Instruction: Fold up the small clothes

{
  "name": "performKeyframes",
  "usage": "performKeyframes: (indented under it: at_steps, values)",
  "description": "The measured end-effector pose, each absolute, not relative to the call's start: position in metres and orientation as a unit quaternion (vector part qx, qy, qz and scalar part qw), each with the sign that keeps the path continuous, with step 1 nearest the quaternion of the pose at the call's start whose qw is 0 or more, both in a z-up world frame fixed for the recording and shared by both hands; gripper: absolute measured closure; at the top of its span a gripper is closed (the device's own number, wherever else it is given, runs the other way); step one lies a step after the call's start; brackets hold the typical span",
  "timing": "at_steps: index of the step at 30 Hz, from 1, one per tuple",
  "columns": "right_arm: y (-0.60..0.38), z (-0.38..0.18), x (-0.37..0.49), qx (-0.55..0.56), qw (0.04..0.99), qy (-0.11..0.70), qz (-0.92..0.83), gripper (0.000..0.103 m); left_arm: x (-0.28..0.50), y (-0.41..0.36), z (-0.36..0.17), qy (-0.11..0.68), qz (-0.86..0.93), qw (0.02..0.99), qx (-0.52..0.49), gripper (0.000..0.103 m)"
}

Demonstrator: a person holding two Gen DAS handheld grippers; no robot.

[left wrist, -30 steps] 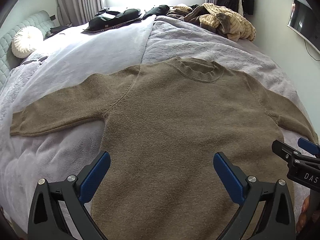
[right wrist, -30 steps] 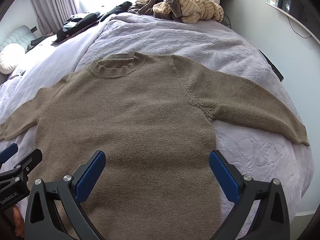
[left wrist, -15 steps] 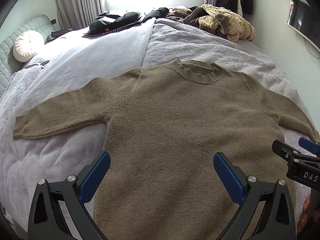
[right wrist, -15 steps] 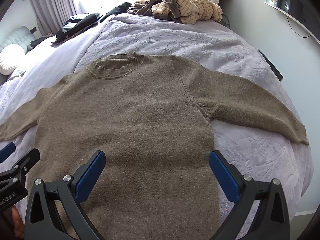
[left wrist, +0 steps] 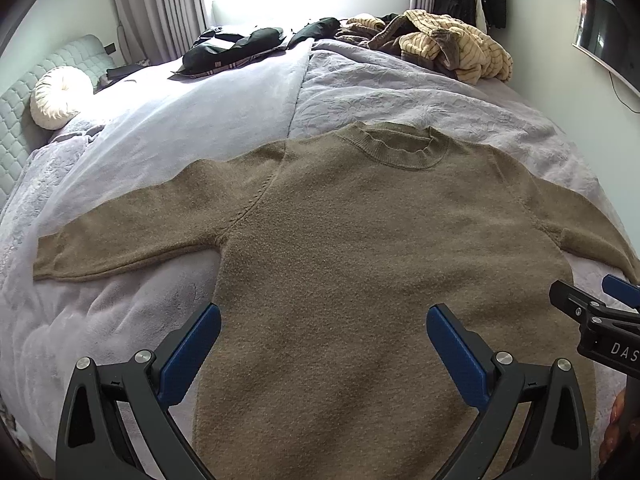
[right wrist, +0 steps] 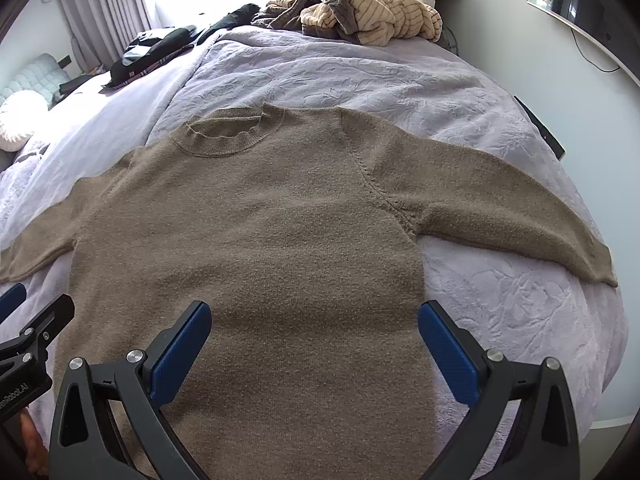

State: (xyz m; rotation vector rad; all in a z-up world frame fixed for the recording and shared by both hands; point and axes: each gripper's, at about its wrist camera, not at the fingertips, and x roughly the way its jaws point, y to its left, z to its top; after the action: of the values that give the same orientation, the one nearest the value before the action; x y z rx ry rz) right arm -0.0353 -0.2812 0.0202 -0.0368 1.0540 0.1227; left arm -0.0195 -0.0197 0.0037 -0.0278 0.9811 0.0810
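Observation:
An olive-brown knit sweater lies flat and face up on the bed, neck hole away from me, both sleeves spread sideways. The same sweater fills the right wrist view. My left gripper hovers open over the sweater's lower left body, nothing between its blue pads. My right gripper hovers open over the lower right body, also holding nothing. Each gripper shows at the edge of the other's view: the right gripper and the left gripper.
The bed has a lilac quilt. A heap of striped beige and brown clothes and dark garments lie at the far side. A round white cushion rests by the headboard. A wall with a screen stands to the right.
Both cameras have drawn back or tilted slightly, so the sweater sits a bit further in and the left sleeve end is more fully in view. The sweater itself has not moved.

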Motion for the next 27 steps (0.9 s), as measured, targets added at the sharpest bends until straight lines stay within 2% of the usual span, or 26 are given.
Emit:
performKeyframes:
  at_steps: [27]
  values:
    - [-0.2798,0.0154,-0.0385,-0.017,0.86,0.506,0.06,0.0,-0.0209,-0.0169,-0.0012,0.477,0.047,0.877,-0.008,0.0]
